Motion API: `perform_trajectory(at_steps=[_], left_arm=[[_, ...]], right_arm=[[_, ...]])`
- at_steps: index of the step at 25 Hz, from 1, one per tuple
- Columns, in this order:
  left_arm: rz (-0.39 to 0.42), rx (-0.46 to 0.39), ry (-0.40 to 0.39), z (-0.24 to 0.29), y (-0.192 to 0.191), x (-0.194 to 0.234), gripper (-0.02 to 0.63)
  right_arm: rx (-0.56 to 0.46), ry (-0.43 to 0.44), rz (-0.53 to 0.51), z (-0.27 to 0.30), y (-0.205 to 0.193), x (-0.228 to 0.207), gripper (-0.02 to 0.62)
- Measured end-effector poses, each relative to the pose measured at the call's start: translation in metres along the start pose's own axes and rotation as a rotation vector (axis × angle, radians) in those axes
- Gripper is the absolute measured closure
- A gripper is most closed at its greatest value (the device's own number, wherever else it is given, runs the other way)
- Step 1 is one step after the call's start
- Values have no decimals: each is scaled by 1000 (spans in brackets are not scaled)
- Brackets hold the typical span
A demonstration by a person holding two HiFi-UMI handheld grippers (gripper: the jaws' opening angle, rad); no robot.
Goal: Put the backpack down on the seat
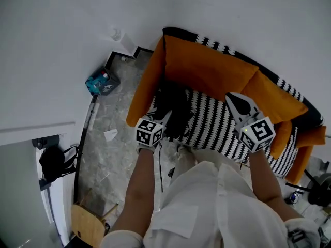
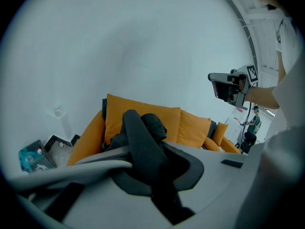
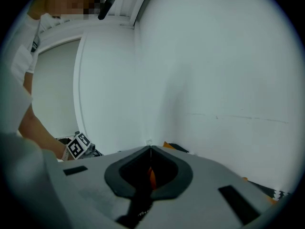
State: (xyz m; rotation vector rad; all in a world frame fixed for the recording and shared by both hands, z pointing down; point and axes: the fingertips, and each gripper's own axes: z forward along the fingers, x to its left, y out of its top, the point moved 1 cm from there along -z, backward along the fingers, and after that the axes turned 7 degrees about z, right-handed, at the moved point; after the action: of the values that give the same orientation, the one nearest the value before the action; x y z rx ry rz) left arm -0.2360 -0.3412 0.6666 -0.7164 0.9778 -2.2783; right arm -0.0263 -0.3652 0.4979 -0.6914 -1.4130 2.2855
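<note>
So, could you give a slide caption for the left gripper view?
Left tongs clamped on a black backpack strap, orange sofa behind, right tongs to the side.

Flat, cool light — fisheye-dark edges

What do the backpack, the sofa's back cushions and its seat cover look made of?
Backpack: matte black woven fabric, probably nylon; its padded strap bends softly.
Back cushions: matte orange upholstery cloth, plump with soft edges.
Seat cover: black-and-white patterned textile, likely a woven or knitted throw; the weave is too small to tell.
</note>
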Motion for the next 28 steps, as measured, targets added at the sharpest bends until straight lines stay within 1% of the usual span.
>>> perform_trajectory(at_steps=[2,6,11,14,19,21,24,28], left_arm=[[5,1,6,0,-1,5,541],[-12,0,18,-2,-8,13,538],[-27,26,75,-4,-17,28,497],[-37,50,125,-7,-22,41,461],[-29,86,198,-17,-29,59,379],[-32,98,228,-21,-32,65,359],[-38,94,255,-29,-34,67,340],[-15,76,298,-44,-32,67,296]], right_arm=[[1,6,-5,3,1,2,577],[11,13,-11,9,1,9,577],[13,27,-28,11,5,16,577],[8,39,-40,12,8,19,577],[13,34,-37,12,8,24,577],[14,40,-39,13,8,26,577],[9,51,-44,13,9,29,577],[7,59,-41,13,11,34,577]])
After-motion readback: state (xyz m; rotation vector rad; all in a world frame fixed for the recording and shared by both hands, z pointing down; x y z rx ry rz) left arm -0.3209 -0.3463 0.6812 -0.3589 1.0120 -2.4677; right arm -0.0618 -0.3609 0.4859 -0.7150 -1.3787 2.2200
